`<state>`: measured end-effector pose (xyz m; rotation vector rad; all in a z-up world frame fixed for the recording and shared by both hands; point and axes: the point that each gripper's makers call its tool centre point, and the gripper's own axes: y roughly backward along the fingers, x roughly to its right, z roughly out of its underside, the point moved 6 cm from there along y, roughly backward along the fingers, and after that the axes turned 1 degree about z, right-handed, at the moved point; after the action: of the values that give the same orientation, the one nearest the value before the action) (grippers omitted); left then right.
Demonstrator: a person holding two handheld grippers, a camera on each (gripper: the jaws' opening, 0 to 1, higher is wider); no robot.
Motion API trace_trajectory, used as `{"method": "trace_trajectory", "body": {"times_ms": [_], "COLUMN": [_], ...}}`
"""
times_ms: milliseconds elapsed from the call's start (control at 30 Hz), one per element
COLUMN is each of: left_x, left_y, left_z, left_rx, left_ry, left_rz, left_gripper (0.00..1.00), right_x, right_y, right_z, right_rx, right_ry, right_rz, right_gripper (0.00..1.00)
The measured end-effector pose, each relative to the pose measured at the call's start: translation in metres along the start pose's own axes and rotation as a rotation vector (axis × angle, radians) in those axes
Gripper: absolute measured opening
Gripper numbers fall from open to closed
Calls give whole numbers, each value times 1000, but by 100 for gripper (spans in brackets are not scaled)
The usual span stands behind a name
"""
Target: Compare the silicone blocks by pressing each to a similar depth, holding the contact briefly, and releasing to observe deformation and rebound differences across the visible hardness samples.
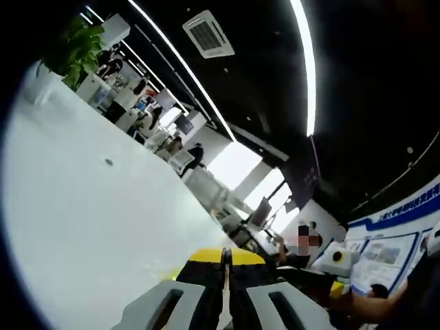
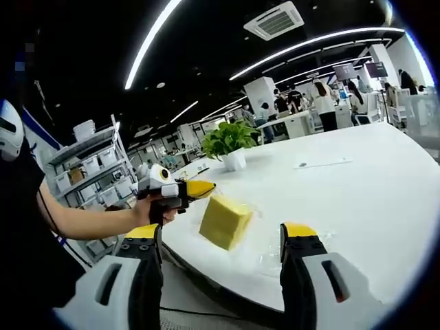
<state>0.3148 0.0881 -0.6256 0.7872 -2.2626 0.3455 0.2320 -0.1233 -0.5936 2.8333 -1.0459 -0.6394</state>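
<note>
A yellow silicone block (image 2: pixel 225 221) lies on a clear plastic sheet (image 2: pixel 275 256) near the edge of the white table (image 2: pixel 357 185). My right gripper (image 2: pixel 221 237) is open, and the block sits ahead of it, framed between its two yellow-tipped jaws without touching them. A hand holds my left gripper (image 2: pixel 201 188) just left of the block and slightly above it, its yellow jaws pressed together. In the left gripper view, the left gripper (image 1: pixel 225 260) is shut with nothing in it and points over the bare tabletop (image 1: pixel 103 227).
A potted plant (image 2: pixel 230 141) stands on the table behind the block, with a flat paper (image 2: pixel 323 163) further right. Storage shelves (image 2: pixel 89 172) are at the left. The person's forearm (image 2: pixel 82 221) reaches in from the left. Desks and people fill the room beyond.
</note>
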Motion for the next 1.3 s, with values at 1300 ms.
{"method": "trace_trajectory", "body": {"times_ms": [1300], "left_x": [-130], "left_y": [1], "left_z": [14], "left_rx": [6], "left_ry": [-229], "left_rz": [-521], "left_gripper": [0], "right_x": [21], "right_y": [13], "right_z": [55], "right_rx": [-85], "right_ry": [-21], "right_rz": [202], "right_gripper": [68]}}
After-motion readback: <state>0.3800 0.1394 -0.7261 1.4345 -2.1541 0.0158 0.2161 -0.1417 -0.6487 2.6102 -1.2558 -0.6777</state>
